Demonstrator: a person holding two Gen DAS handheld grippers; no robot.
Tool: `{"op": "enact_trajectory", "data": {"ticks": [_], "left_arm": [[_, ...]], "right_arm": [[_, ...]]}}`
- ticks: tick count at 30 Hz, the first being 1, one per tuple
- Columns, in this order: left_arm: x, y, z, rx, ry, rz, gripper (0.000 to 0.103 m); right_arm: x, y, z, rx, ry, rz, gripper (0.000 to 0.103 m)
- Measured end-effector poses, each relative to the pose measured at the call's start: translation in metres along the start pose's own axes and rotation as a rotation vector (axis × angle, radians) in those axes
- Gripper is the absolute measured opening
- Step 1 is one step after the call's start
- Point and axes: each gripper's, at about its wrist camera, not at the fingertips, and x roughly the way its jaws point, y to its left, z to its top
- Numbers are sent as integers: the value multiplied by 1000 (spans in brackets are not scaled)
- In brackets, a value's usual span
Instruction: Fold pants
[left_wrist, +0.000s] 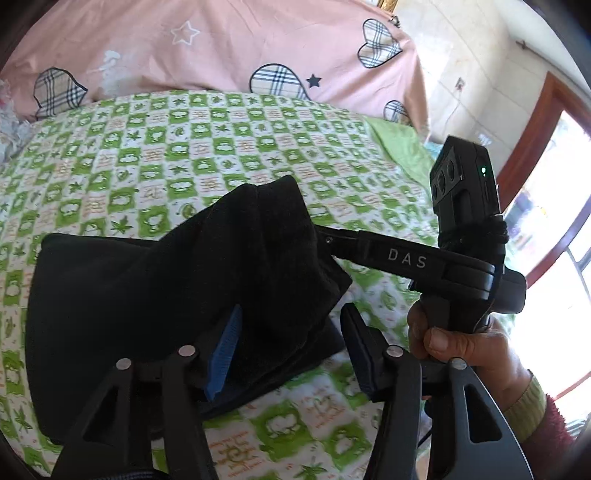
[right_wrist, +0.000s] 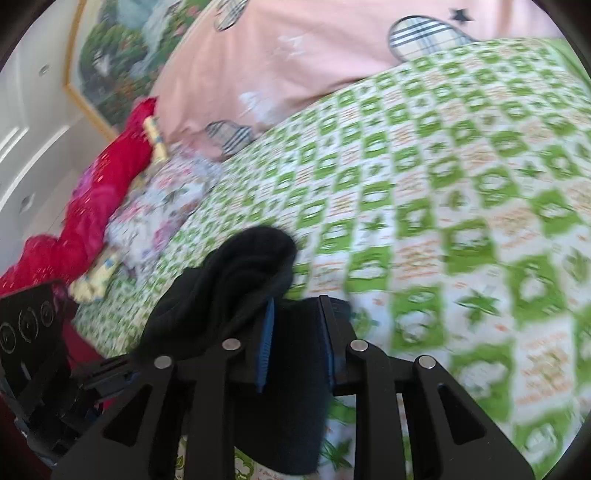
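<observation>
Black pants (left_wrist: 110, 295) lie folded on a green-and-white checked bedsheet (left_wrist: 184, 147). My left gripper (left_wrist: 291, 343) stands open low over their right end; cloth lies between its fingers and the blue pad (left_wrist: 225, 350) is bare. From the right, a finger (left_wrist: 388, 258) of my right gripper reaches into a raised bunch of the black cloth, which hides its tip. A hand (left_wrist: 461, 339) grips that tool's handle. In the right wrist view my right gripper (right_wrist: 297, 332) is shut on the pants (right_wrist: 240, 280), which fill the narrow gap and bunch up past the fingertips.
A pink quilt (left_wrist: 221, 44) with plaid hearts is heaped at the far side of the bed. A red garment (right_wrist: 92, 206) and floral cloth (right_wrist: 166, 199) lie along the left edge. A framed picture (right_wrist: 110, 55) hangs beyond. A bright window (left_wrist: 554, 221) is at the right.
</observation>
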Motion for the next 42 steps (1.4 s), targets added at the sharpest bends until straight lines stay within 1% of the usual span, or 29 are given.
{"op": "enact_trajectory", "data": {"ticks": [1, 2, 3, 4, 7, 8, 10, 12, 15, 17, 21, 25, 28, 31, 33, 37, 42], "left_arm": [[-1, 0, -1, 2, 1, -3, 57], [-3, 0, -1, 2, 4, -6, 57], [-6, 1, -2, -2, 5, -11, 58], [-9, 2, -3, -8, 5, -16, 59], [-23, 10, -6, -41, -8, -30, 62], [-28, 13, -6, -52, -17, -30, 62], [-38, 20, -6, -71, -30, -24, 63], [-48, 28, -7, -94, -47, -19, 63], [-61, 42, -6, -136, -74, 0, 65], [-70, 51, -6, -158, -90, 18, 67], [-84, 70, -7, -213, -119, 50, 69], [-95, 90, -11, -266, -133, 84, 71], [-100, 105, -13, -303, -139, 109, 73], [-101, 120, -13, -337, -136, 129, 77], [-99, 129, -12, -351, -128, 141, 77], [-94, 142, -9, -377, -111, 129, 78], [-85, 146, -5, -381, -94, 119, 79]], "right_arm": [[-6, 0, -1, 11, -12, -16, 31], [-10, 0, -3, 21, -24, -32, 40], [-15, 1, -4, 30, -34, -46, 46], [-20, 1, -6, 38, -49, -57, 54], [-34, 2, -10, 64, -94, -78, 58], [-38, 3, -10, 81, -110, -78, 62], [-46, 4, -12, 106, -144, -72, 67], [-53, 9, -14, 117, -171, -74, 68], [-56, 22, -15, 104, -186, -83, 72], [-57, 33, -16, 81, -189, -104, 75], [-56, 55, -16, 28, -203, -157, 79], [-51, 75, -18, -19, -214, -211, 86], [-45, 85, -20, -38, -211, -238, 86], [-39, 89, -22, -40, -207, -255, 86], [-36, 90, -23, -33, -202, -280, 87], [-28, 88, -27, -14, -188, -287, 89], [-21, 80, -30, 12, -165, -306, 89]]}}
